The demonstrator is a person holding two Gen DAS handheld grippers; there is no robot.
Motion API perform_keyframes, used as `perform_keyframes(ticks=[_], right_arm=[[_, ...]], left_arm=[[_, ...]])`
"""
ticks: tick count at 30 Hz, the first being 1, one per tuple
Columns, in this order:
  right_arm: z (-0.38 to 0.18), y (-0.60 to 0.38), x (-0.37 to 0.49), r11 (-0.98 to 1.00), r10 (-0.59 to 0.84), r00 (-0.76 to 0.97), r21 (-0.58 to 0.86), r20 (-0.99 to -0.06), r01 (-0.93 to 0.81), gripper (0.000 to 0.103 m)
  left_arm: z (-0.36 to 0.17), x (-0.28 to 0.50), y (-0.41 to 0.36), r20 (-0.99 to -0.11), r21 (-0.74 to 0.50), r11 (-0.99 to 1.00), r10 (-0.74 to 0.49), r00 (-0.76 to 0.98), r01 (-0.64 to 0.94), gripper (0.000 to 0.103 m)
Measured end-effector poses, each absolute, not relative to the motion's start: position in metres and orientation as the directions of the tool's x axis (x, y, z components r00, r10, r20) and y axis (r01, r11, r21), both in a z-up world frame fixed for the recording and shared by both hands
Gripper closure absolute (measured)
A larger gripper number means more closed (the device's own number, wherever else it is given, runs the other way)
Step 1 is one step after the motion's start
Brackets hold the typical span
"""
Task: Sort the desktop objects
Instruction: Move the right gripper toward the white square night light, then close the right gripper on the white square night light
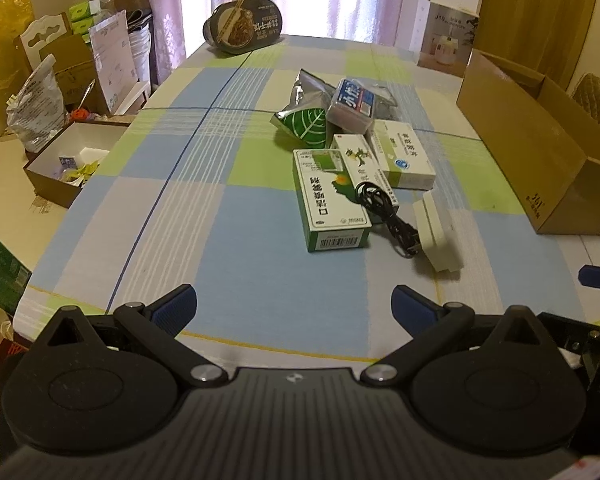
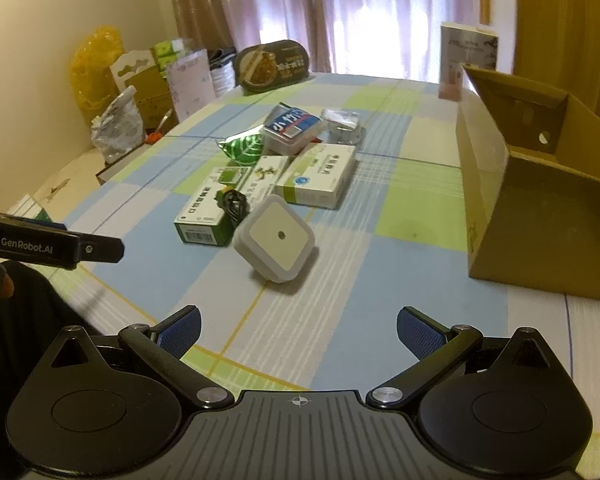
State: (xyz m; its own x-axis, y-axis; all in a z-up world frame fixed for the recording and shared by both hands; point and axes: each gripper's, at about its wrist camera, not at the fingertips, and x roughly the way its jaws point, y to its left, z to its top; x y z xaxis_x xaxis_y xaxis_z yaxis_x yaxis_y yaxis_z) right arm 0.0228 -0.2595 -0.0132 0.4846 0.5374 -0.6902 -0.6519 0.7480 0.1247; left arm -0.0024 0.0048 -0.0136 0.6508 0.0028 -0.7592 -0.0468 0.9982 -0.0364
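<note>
My left gripper (image 1: pixel 294 308) and right gripper (image 2: pixel 298 330) hovering, both jaws spread, nothing held, boxes (image 2: pixel 316 174) clustering mid-counter (image 2: pixel 340 272), cable (image 2: pixel 232 204) half hiding behind white adapter (image 2: pixel 276 238), carton (image 2: pixel 540 216) cut off at right.

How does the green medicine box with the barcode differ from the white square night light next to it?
The green medicine box is a long, printed rectangle lying flat; the white night light is square with rounded corners, plain, and propped at a tilt. The box has the black cable draped over its corner; the light's face carries only a small dark dot. Both sit on the checked tablecloth, ungrasped.
</note>
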Motion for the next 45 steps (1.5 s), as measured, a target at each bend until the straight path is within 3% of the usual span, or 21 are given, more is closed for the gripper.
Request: perform_keyframes(ticks=[16, 33, 38, 42, 45], right_arm=[[-0.019, -0.218, 0.049, 0.475, 0.574, 0.424, -0.137, -0.701, -0.869, 0.002], [-0.052, -0.172, 0.108, 0.183, 0.568, 0.222, -0.142, -0.793, -0.973, 0.003], [-0.061, -0.161, 0.119, 0.122, 0.545, 0.178, -0.133, -0.819, -0.984, 0.019], [-0.066, -0.157, 0.125, 0.104, 0.546, 0.154, -0.115, -0.823, -0.988, 0.023], [-0.067, -0.158, 0.128, 0.108, 0.552, 0.138, -0.093, -0.822, -0.99, 0.038]], left_arm=[[-0.015, 0.03, 0.013, -0.741, -0.003, 1.0, -0.021, 0.671, 0.028, 0.001], [-0.044, 0.076, 0.002, -0.768, 0.016, 0.986, -0.094, 0.633, 0.164, 0.001], [-0.05, 0.086, 0.001, -0.768, 0.01, 0.983, -0.11, 0.631, 0.184, 0.001], [-0.055, 0.092, 0.002, -0.774, 0.003, 0.981, -0.122, 0.622, 0.196, 0.001], [-0.058, 0.095, 0.001, -0.777, -0.008, 0.978, -0.138, 0.614, 0.209, 0.002]])
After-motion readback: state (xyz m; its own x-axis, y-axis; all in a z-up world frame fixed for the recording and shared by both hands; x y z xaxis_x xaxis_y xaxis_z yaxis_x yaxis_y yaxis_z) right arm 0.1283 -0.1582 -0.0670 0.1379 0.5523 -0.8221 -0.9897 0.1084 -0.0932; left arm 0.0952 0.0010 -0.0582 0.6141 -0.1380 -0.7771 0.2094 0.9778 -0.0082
